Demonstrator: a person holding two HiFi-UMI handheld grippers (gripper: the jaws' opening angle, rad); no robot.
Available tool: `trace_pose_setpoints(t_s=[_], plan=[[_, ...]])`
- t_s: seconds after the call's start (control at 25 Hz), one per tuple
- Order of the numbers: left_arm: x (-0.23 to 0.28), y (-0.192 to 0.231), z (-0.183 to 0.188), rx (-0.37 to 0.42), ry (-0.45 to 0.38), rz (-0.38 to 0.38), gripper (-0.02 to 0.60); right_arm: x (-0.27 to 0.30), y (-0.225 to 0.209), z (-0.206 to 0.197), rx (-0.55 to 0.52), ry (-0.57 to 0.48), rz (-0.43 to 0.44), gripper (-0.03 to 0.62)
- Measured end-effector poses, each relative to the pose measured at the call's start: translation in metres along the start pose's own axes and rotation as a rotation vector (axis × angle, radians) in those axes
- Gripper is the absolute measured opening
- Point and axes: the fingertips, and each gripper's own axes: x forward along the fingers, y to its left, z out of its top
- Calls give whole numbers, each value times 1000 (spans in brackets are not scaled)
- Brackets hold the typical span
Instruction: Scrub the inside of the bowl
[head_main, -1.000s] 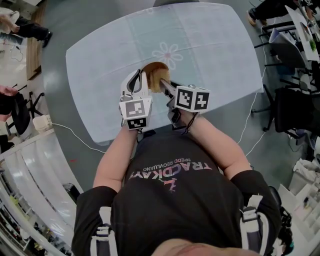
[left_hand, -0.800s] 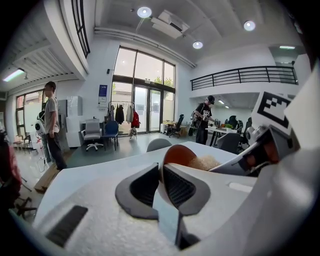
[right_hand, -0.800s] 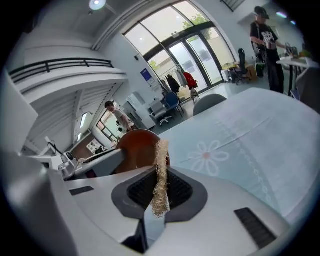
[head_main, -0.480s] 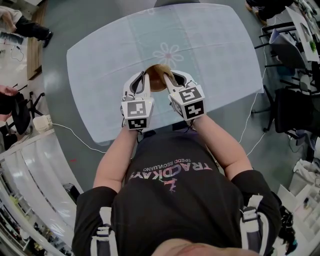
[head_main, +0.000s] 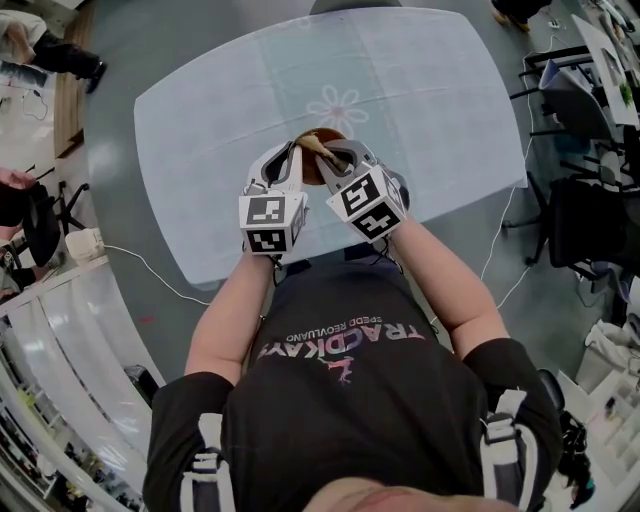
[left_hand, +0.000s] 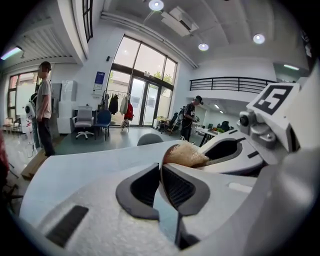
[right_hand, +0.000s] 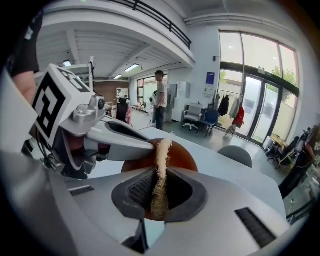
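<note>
The right gripper (right_hand: 160, 182) is seen rolled over since a second ago. The bowl (right_hand: 182, 156) is clamped by its rim between the left gripper's (left_hand: 161, 172) fingers (left_hand: 142, 189), over the worktop's (head_main: 420, 110) near edge. A scrubber (right_hand: 162, 155), pinched in the right fingers (right_hand: 186, 194), is held against its inside.

Your left gripper (head_main: 290, 152) and right gripper (head_main: 330, 152) crowd the bowl (head_main: 325, 133) from the near side, fingers (head_main: 270, 168) close together, the scrub pad (head_main: 311, 143) between them; no way through there. Beyond the bowl and to either side, the worktop (head_main: 200, 120) lies open. A chair (head_main: 350, 5) stands at its far edge.
</note>
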Motion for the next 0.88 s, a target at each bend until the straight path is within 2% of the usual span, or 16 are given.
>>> trace_pose_setpoints(t_s=[0.12, 0.28, 0.36, 0.48, 0.64, 0.76, 0.88], plan=[[3, 1, -1, -40, 20, -7, 31, 5, 16, -4, -104, 32, 78, 32], [7, 1, -2, -104, 45, -23, 31, 11, 30, -10, -322, 75, 114, 32], [6, 2, -7, -106, 70, -36, 31, 13, 36, -14, -419, 92, 152, 32], [6, -1, -14, -56, 114, -61, 29, 11, 44, -25, -620, 132, 230, 32], [10, -10, -14, 51, 134, -89, 29, 2, 63, -52, -962, 194, 382, 32], [9, -15, -15, 149, 144, -105, 29, 1, 66, -67, -1159, 251, 402, 32], [9, -15, -18, 188, 158, -109, 29, 1, 62, -79, -1296, 294, 403, 32]])
